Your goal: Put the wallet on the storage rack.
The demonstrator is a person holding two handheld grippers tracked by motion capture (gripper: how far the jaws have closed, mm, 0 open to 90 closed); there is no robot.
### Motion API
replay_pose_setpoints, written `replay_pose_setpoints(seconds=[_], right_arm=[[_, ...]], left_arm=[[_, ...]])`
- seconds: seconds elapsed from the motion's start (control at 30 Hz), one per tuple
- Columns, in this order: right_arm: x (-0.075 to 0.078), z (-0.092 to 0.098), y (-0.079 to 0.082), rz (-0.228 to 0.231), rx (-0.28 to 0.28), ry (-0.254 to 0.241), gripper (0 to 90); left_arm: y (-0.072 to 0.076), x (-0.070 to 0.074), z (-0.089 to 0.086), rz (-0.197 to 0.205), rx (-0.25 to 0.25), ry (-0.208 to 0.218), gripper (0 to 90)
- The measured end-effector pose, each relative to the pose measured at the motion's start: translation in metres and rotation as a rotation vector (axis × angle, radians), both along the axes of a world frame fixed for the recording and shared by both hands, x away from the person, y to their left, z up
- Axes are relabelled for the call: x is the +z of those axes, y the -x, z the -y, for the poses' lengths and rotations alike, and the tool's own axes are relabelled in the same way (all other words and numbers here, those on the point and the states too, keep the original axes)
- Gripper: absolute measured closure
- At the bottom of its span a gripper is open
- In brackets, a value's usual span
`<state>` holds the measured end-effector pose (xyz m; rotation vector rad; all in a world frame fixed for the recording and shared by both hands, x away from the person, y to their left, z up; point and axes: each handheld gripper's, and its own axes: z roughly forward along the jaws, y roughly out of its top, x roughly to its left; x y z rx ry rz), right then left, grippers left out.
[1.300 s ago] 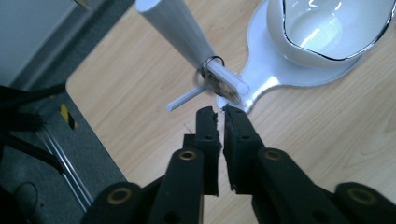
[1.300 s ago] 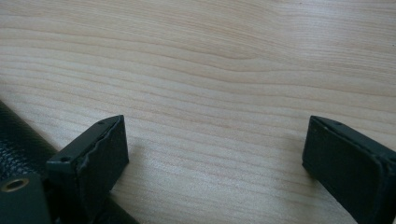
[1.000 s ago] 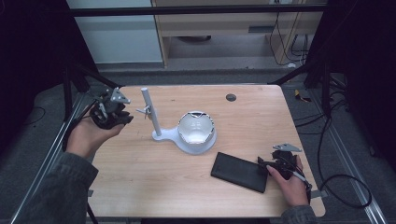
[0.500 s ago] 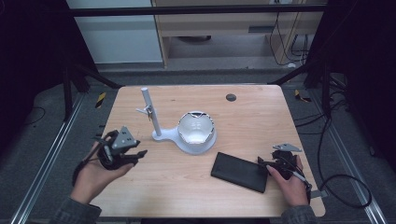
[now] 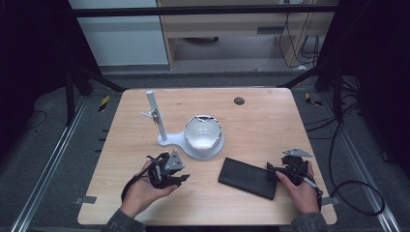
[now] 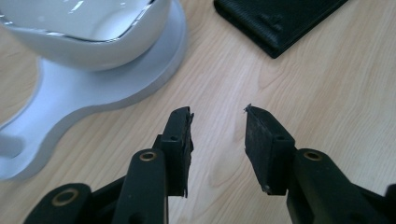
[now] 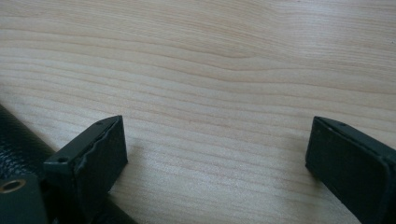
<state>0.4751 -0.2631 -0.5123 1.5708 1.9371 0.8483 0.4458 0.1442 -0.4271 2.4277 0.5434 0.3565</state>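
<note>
Near the counter's front edge, the left gripper (image 5: 180, 180) sits low over bare wood, left of centre. Its jaws are part open with nothing between them, and they've just been closing in a bit. Over toward the front right corner, the right gripper (image 5: 271, 169) is spread wide, released, gripping nothing, right at the right end of the black wallet (image 5: 249, 177). That wallet lies flat, between the two grippers. A little further back, mid-counter, there's the white stand (image 5: 189, 145) with a shiny bowl-shaped head (image 5: 203, 133) and an upright post (image 5: 155, 116). Way back near the far edge sits a small dark disc (image 5: 239, 101).
</note>
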Motion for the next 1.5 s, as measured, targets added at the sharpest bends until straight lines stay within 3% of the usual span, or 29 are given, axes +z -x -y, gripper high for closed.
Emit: replay_pose_setpoints(seconds=[0.33, 0.4, 0.57, 0.77, 0.97, 1.5], right_arm=[[0.000, 0.001, 0.000, 0.005, 0.009, 0.000, 6.4], [0.003, 0.002, 0.000, -0.005, 0.021, 0.004, 9.6], [0.014, 0.002, 0.005, 0.063, 0.040, -0.004, 20.8], [0.018, -0.001, 0.009, 0.084, 0.080, -0.007, 30.3], [0.019, -0.002, 0.010, 0.082, 0.096, -0.007, 29.0], [0.025, -0.007, 0.016, 0.105, 0.127, -0.017, 26.5]], left_arm=[[-0.012, -0.016, 0.044, -0.065, -0.087, -0.039, 76.1], [-0.016, -0.020, 0.052, -0.076, -0.098, -0.041, 79.1], [-0.024, -0.031, 0.063, -0.125, -0.112, -0.077, 88.6], [-0.026, -0.038, 0.074, -0.161, -0.124, -0.082, 89.9], [-0.029, -0.044, 0.085, -0.174, -0.142, -0.117, 89.9], [-0.031, -0.048, 0.093, -0.164, -0.151, -0.123, 89.8]])
